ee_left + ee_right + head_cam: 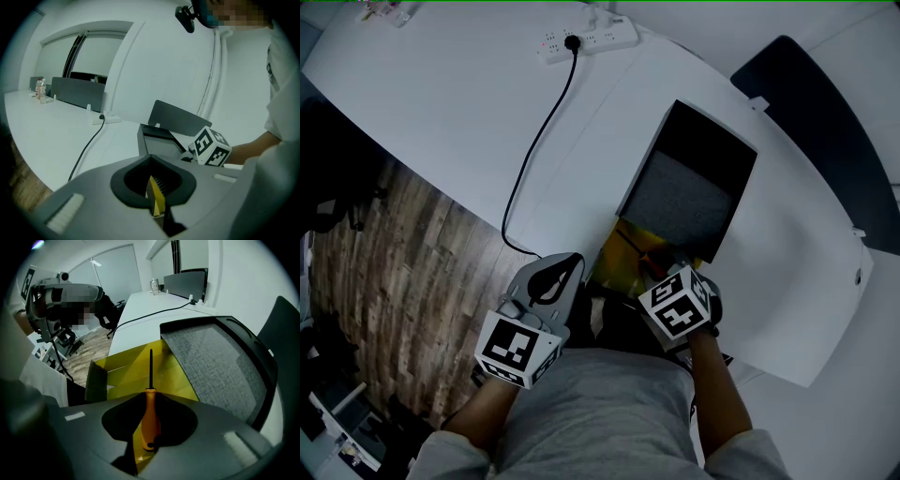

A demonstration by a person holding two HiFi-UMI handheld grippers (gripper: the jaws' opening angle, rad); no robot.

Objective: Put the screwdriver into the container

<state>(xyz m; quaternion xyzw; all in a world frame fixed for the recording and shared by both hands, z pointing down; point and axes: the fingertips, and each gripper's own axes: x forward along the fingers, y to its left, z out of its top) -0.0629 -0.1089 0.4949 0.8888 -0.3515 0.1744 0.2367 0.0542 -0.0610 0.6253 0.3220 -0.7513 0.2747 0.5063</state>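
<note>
The right hand-held gripper (664,270) is clamping the orange-handled screwdriver (150,418), pointing it down over the yellow container (126,366) at the worktop's (441,103) near edge. The left hand-held gripper (157,194) is pinching the container's edge.

White table (441,103): power strip (591,39), open box (689,183).

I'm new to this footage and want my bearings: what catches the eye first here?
The orange-handled screwdriver stands out, held in the right gripper with its shaft pointing into the yellow container at the near edge of the white table. Just beyond lies a black, grey-lined case, and a black cable runs across the table to a power strip.
</note>
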